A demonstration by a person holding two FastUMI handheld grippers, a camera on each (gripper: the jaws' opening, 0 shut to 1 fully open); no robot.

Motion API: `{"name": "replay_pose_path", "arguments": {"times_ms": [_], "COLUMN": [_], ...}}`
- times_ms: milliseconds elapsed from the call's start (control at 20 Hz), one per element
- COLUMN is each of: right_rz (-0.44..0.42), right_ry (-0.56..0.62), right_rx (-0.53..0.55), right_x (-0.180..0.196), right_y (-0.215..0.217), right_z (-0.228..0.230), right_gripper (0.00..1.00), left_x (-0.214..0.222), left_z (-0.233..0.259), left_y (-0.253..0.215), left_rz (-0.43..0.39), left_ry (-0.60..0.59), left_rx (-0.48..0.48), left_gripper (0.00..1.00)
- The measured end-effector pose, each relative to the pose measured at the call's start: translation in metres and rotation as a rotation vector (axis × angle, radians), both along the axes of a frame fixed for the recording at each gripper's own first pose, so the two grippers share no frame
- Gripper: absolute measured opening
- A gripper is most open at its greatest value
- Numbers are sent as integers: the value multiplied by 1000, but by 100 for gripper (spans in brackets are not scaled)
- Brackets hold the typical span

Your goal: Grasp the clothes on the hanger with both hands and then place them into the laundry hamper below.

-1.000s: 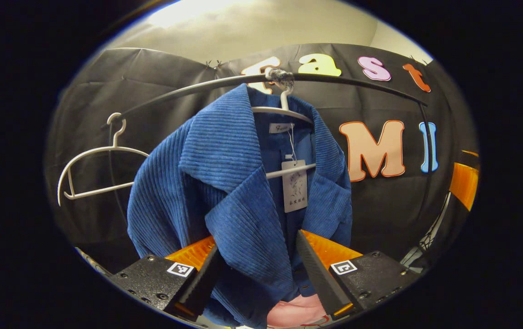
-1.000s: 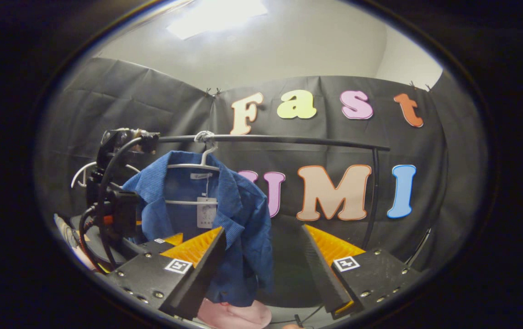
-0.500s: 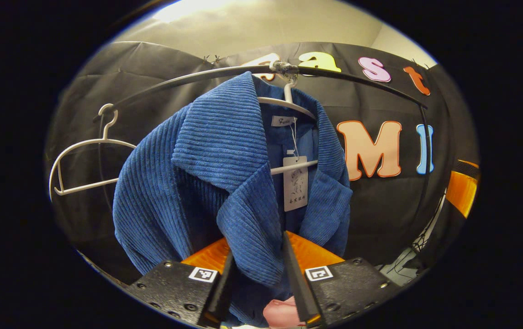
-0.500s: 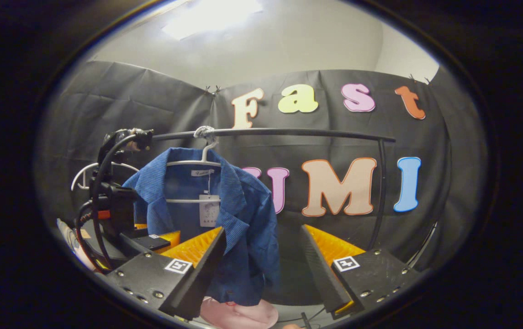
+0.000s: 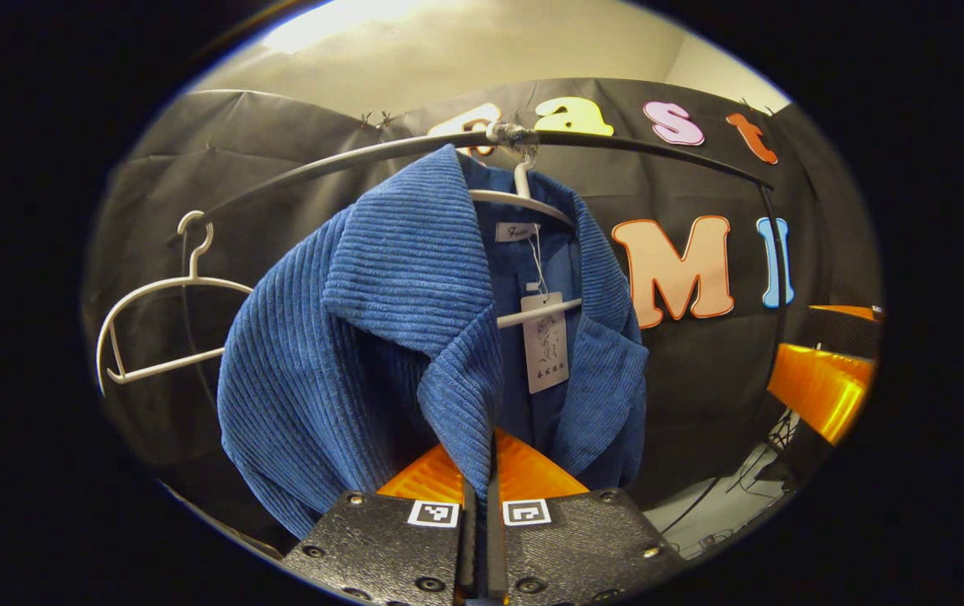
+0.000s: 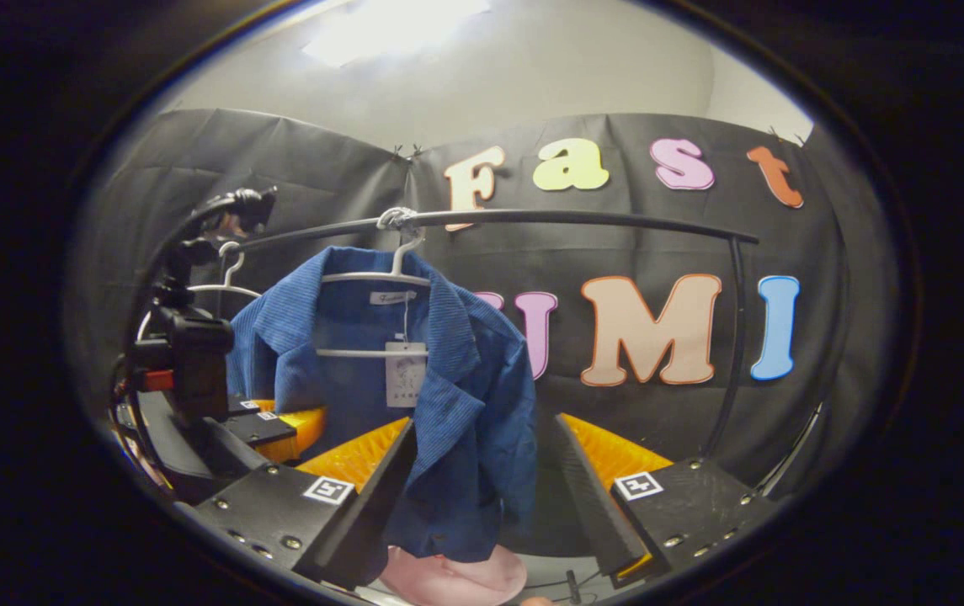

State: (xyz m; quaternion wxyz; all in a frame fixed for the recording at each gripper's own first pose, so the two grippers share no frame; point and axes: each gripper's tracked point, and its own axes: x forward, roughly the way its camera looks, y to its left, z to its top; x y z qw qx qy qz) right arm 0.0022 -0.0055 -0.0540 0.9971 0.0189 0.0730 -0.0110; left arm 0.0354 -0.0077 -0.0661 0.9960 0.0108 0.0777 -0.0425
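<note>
A black clothes rail (image 6: 566,220) runs across in front of the booth wall, above and ahead of both claws. From it hangs a blue corduroy jacket (image 5: 380,337) on a white hanger (image 5: 524,200), with a paper tag (image 5: 546,341) dangling inside the collar.

In the left gripper view the left claw (image 5: 478,497) is narrowed almost to nothing, both fingers pressing on the jacket's front lapel edge, which drops straight down between them. The rest of the jacket spreads above and to either side of this claw, and an empty white hanger (image 5: 163,316) hangs on the rail further to its left.

In the right gripper view the right claw (image 6: 482,471) stands wide, its fingers apart on either side of the jacket's lower right front panel; the cloth hangs in the gap, and whether either finger touches it is hard to tell. The left claw, with its camera and cables, shows to the left of this claw at the jacket's other side.

Below the jacket's hem, just in front of the right claw, sits something pink (image 6: 456,581), perhaps the laundry hamper's rim or cloth lying in it.
</note>
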Motion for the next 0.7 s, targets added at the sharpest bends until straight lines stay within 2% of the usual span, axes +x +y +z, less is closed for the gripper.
{"name": "replay_pose_path", "arguments": {"times_ms": [350, 700], "right_rz": [46, 104], "right_ry": [32, 32], "right_rx": [14, 46], "right_x": [31, 84], "right_y": [16, 43], "right_z": [-20, -35], "right_gripper": [95, 95], "left_x": [-14, -26], "left_z": [42, 81], "left_y": [6, 33], "left_rz": [-34, 21], "left_ry": [-86, -130], "left_rx": [-14, -34], "left_gripper": [5, 6]}}
